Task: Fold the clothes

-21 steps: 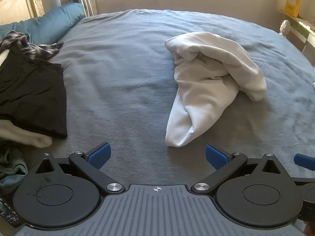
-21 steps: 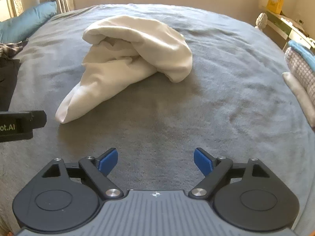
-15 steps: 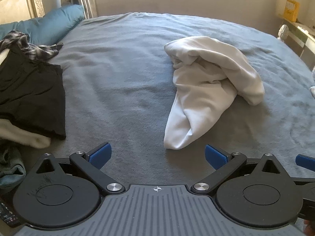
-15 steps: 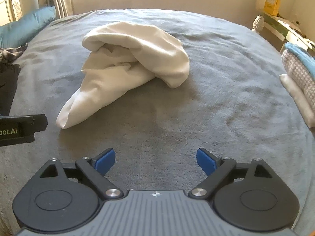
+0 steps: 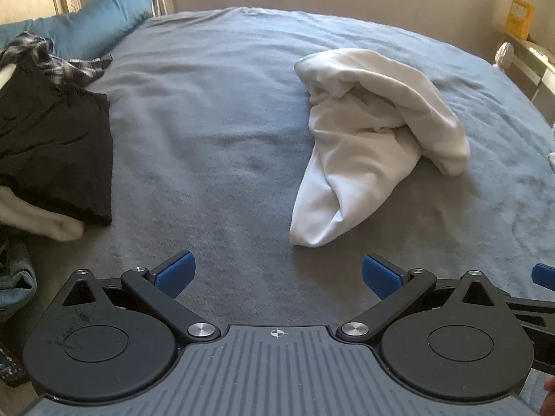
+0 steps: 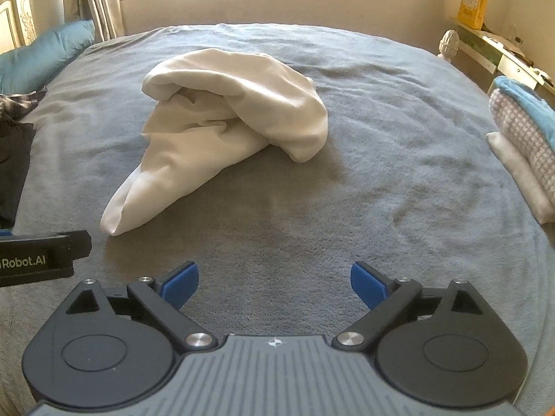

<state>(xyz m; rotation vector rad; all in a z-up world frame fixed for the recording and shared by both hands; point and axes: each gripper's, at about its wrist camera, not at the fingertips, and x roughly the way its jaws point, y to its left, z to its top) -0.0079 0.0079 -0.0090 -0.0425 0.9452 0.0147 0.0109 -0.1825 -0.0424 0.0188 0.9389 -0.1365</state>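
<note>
Here, grey bedspread, white garment bunched, teal pillow.

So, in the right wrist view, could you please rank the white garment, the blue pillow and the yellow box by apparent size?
1. White garment
2. Blue pillow, partly cut off
3. Yellow box, though farthest away

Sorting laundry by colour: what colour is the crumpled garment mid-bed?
White garment; clearest in the right wrist view.
</note>
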